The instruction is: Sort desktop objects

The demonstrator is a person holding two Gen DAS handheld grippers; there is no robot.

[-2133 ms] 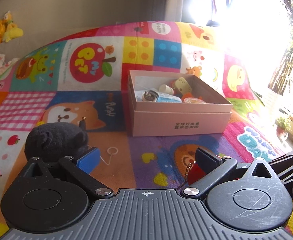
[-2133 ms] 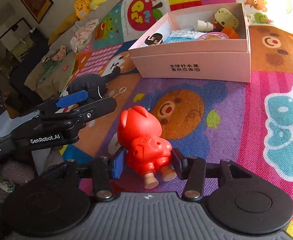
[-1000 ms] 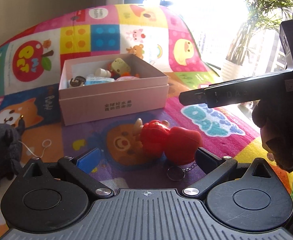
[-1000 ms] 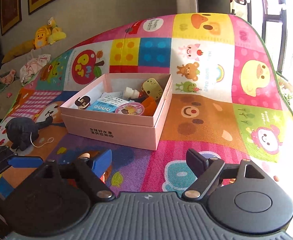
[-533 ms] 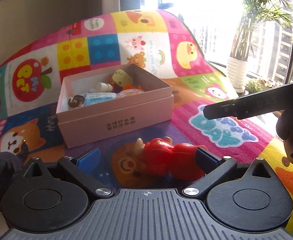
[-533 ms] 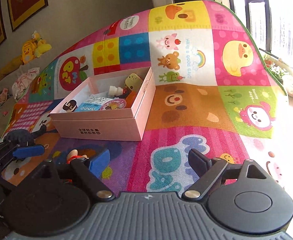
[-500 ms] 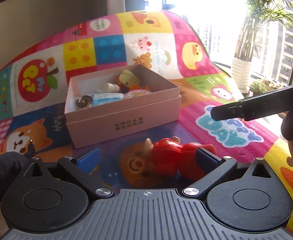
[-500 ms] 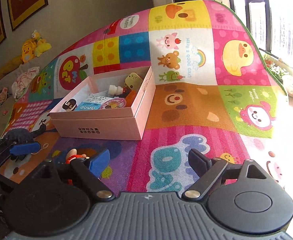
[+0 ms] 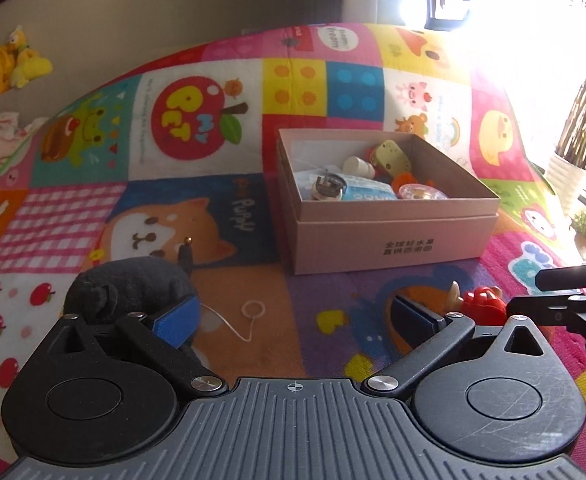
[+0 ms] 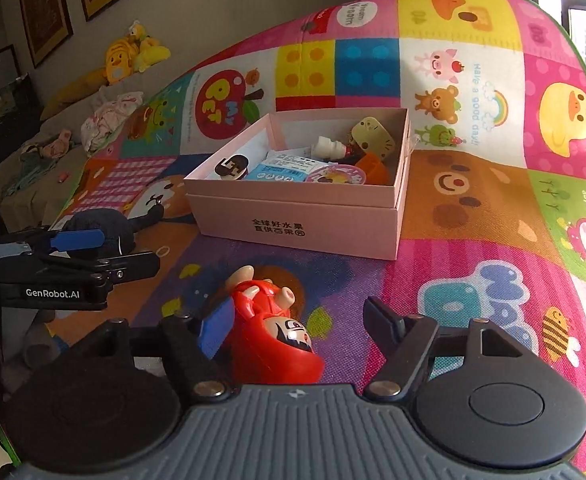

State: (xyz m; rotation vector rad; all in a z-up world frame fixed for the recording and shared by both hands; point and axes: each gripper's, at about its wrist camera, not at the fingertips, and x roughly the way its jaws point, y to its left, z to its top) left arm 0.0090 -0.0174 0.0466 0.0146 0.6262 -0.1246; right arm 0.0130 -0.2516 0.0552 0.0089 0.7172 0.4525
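Your right gripper (image 10: 293, 320) has swung back over the red toy (image 10: 273, 336) (lying before the pink box (image 10: 293, 232)); jaws closing, only the blue pad touches, so it may roll. Left gripper (image 9: 293, 316) spread, empty.

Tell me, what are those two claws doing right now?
Right gripper closing around the red figurine, not yet clamped. Left gripper open, empty, beside the black plush. Pink box unobstructed.
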